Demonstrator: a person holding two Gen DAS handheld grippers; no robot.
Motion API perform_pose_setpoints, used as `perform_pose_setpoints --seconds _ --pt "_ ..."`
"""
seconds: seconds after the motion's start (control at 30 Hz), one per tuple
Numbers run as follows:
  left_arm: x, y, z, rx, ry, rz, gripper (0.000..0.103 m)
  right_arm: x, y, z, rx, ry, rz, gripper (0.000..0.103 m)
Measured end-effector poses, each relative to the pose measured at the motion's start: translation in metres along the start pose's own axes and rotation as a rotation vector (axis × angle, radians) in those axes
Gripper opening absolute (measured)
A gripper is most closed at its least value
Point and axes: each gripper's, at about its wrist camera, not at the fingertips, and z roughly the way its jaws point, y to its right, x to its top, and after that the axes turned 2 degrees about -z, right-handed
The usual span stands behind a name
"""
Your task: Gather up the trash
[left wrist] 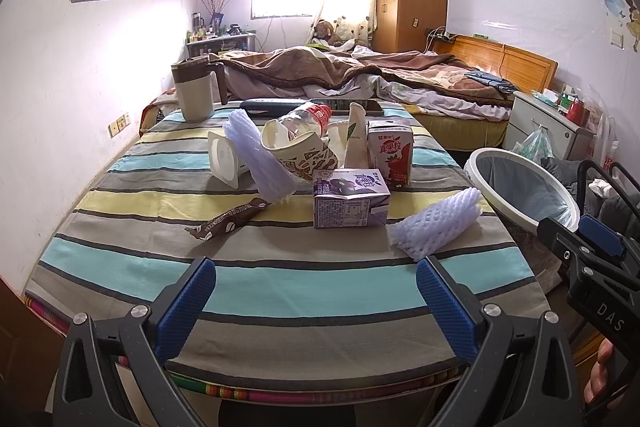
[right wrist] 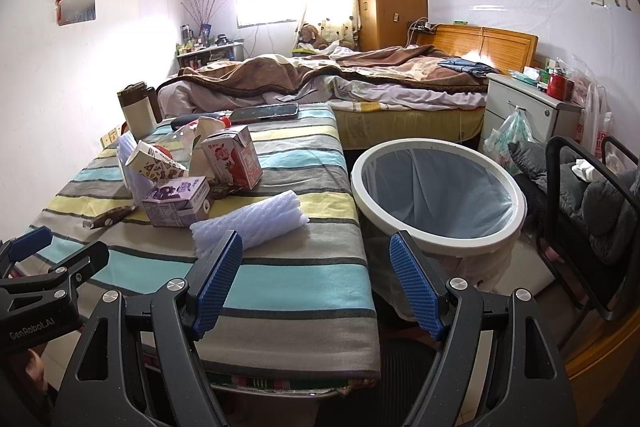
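Note:
Trash lies on the striped table (left wrist: 280, 279): a purple drink carton (left wrist: 350, 198), a red-and-white carton (left wrist: 390, 151), a paper cup (left wrist: 298, 151), a crushed plastic bottle (left wrist: 308, 119), a white yoghurt cup (left wrist: 223, 159), a brown wrapper (left wrist: 228, 219) and two white foam nets (left wrist: 438, 223) (left wrist: 258, 157). The white-rimmed lined bin (right wrist: 438, 187) stands right of the table. My left gripper (left wrist: 316, 291) is open and empty over the near table edge. My right gripper (right wrist: 316, 279) is open and empty, near the closer foam net (right wrist: 248, 223) and the bin.
A lidded mug (left wrist: 196, 91), a phone (left wrist: 348, 107) and a dark case (left wrist: 268, 105) sit at the table's far end. A bed (right wrist: 320, 79) lies behind, a nightstand (right wrist: 528, 107) to the right, and a black chair (right wrist: 588, 203) with grey clothes right of the bin.

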Motion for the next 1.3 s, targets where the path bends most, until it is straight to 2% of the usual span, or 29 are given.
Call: perform_pose_setpoints --seconds 0.87,1.2,1.3 --pt "0.000 -0.002 0.001 0.002 -0.003 -0.004 0.102 0.000 0.000 0.000 0.000 -0.002 0.001 0.077" --pt "0.001 -0.010 0.010 0.007 -0.018 -0.013 0.102 -0.001 -0.001 0.006 0.001 -0.021 0.002 0.077" --pt "0.002 -0.018 0.018 -0.014 -0.040 -0.034 0.102 -0.001 -0.001 0.013 0.002 -0.037 0.004 0.077"
